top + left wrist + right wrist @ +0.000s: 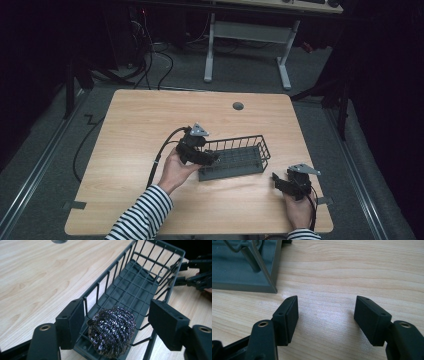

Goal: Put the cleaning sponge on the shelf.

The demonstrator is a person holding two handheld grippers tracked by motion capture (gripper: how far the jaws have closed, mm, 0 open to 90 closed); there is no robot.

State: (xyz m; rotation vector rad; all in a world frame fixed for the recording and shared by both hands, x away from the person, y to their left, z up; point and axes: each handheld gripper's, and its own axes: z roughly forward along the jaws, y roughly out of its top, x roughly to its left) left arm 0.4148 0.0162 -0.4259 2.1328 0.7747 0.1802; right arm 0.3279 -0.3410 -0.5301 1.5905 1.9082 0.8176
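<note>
**Steel scrubber sitting in the wire basket, both claws wide open**

The left hand (176, 170), in a striped sleeve, reached in at an angle and held the left gripper (116, 322) over the near end of the basket (260, 148). Its jaws were spread wide, one outside the wire wall and one on the other side, gripping nothing. Between them sat a scrubber (111, 331), a round ball of shiny coiled steel, resting on the basket's grid floor at that end.

The basket itself was dark grey wire, long and rectangular, lying on a pale wood-grain table (140, 120).

The right gripper (326, 317) was low over bare wood just beside the basket's corner, jaws well apart and empty, with the right hand (298, 212) near the table's front edge.
</note>
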